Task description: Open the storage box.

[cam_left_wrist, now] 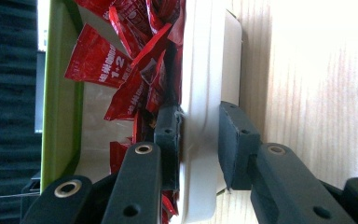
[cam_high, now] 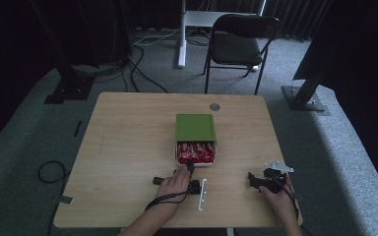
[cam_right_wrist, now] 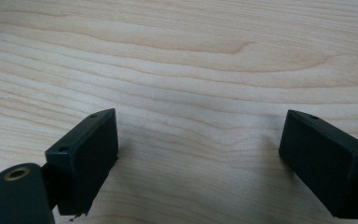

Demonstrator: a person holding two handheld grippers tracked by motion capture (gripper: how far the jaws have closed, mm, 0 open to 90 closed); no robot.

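Note:
A green box (cam_high: 195, 127) stands mid-table with its white drawer (cam_high: 211, 158) pulled out toward me. Red snack packets (cam_high: 195, 152) fill the drawer. My left gripper (cam_high: 190, 166) is at the drawer's front, shut on the white front wall (cam_left_wrist: 200, 60). One pad (cam_left_wrist: 168, 135) is inside among the red packets (cam_left_wrist: 121, 70), the other pad (cam_left_wrist: 235, 140) is outside. My right gripper (cam_high: 254, 180) rests low over the bare wood at the front right. Its jaws (cam_right_wrist: 200, 144) stand wide open with nothing between them.
The wooden table (cam_high: 128, 147) has a round grey grommet (cam_high: 215, 106) behind the box. A black folding chair (cam_high: 243, 42) and a white desk leg (cam_high: 181, 34) stand beyond the far edge. A black cable (cam_high: 49, 172) loops on the carpet at the left.

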